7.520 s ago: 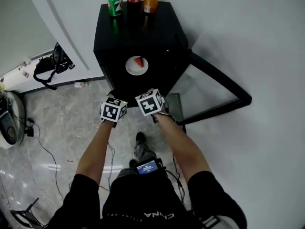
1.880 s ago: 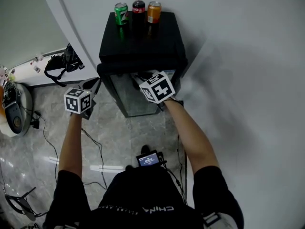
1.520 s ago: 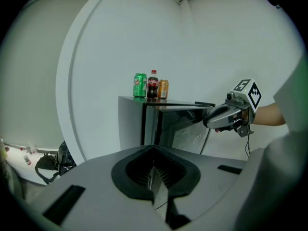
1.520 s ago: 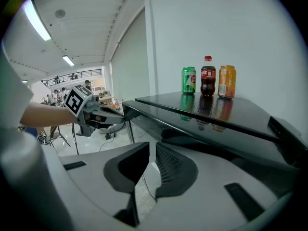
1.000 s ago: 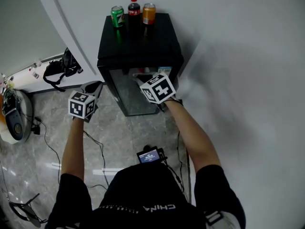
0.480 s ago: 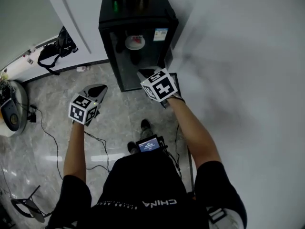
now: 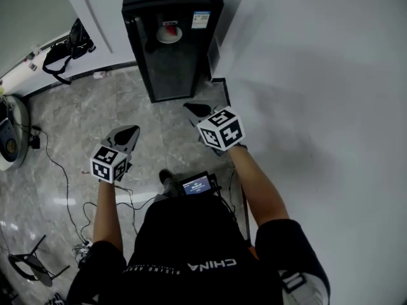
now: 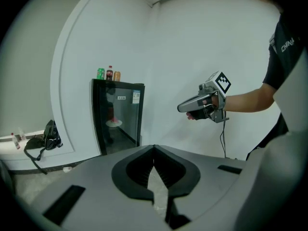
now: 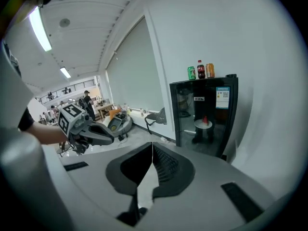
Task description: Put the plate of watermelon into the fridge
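Note:
The black fridge (image 7: 170,40) stands against the wall with its glass door closed. Behind the glass sits the white plate of watermelon (image 7: 169,33), also in the left gripper view (image 8: 114,122) and the right gripper view (image 9: 203,124). Three drinks (image 8: 108,74) stand on the fridge top. My left gripper (image 7: 129,131) hangs over the floor, well back from the fridge, shut and empty. My right gripper (image 7: 193,108) is also shut and empty, a little nearer the fridge by the white wall. Each gripper sees the other: the right gripper (image 8: 185,108), the left gripper (image 9: 108,138).
A black bag (image 7: 63,46) lies on the floor by the left wall. Cables (image 7: 67,189) trail over the grey marble floor. A round device (image 7: 7,138) sits at the far left. A small screen (image 7: 197,184) hangs at the person's waist.
The plate has gone from the fridge top to inside, and the door is now closed. Over the last second the person stepped back and both grippers drew away from the fridge.

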A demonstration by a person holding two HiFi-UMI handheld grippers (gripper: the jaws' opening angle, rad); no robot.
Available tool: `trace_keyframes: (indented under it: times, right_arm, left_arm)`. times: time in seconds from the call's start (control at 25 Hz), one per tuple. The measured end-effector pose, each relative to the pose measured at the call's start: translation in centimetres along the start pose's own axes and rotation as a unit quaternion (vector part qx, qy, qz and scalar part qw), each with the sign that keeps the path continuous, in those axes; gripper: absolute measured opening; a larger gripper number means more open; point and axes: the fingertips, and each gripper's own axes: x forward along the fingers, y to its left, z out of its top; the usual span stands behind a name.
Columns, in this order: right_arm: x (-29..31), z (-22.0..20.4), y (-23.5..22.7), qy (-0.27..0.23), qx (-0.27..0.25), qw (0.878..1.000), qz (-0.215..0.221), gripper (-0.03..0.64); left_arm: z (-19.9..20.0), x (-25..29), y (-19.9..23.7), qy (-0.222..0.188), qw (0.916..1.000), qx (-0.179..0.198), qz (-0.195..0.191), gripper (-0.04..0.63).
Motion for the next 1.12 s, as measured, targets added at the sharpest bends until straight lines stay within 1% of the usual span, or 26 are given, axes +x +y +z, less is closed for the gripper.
trace_keyframes:
  times: [0.12, 0.28, 0.4, 0.52, 0.68, 0.84, 0.92, 1.04, 1.12]
  right_arm:
    - [-2.9, -2.1, 1.2, -0.012, 0.025, 0.999, 0.022, 0.017]
    - [-7.7, -5.4, 1.7, -0.025, 0.027, 0.999, 0.007, 0.017]
    - [-11.8, -8.7, 1.6, -0.014, 0.010, 1.000, -0.008, 0.015]
    - [-13.5, -11.1, 1.5, 0.006, -0.015, 1.000, -0.015, 0.015]
    - [-14.1, -12.3, 2.0, 0.008, -0.022, 1.000, -0.020, 0.015]
    - [-15.1, -13.2, 2.1, 0.002, -0.013, 0.999, -0.041, 0.015]
    - [-15.1, -13.8, 1.9, 0.002, -0.010, 0.999, -0.053, 0.015]
    - [-14.3, -13.7, 2.4, 0.004, -0.023, 0.998, -0.059, 0.015]
    - [-13.8, -12.9, 3.6, 0.005, -0.036, 0.997, -0.062, 0.015]
  left_arm:
    - [-1.1, -0.7, -3.6, -0.006, 0.9999, -0.008, 0.011, 0.011]
    - [-2.6, -1.0, -9.3, -0.006, 0.9997, -0.010, 0.019, 0.012]
    - [-3.1, -0.9, -15.0, -0.007, 0.9998, -0.014, 0.011, 0.011]
    - [-3.8, -0.4, -18.4, -0.007, 0.9998, -0.017, 0.003, 0.012]
    - [-4.5, -0.1, -19.8, -0.001, 0.9999, -0.014, 0.005, 0.012]
    - [-3.5, -0.3, -20.2, -0.017, 0.9997, -0.010, 0.011, 0.012]
    - [-3.4, -0.1, -20.4, -0.017, 0.9998, 0.002, 0.012, 0.011]
    - [-3.8, -0.3, -20.2, -0.009, 0.9992, 0.036, 0.018, 0.011]
    - [-4.1, -1.1, -19.6, -0.015, 0.9991, 0.036, 0.020, 0.011]
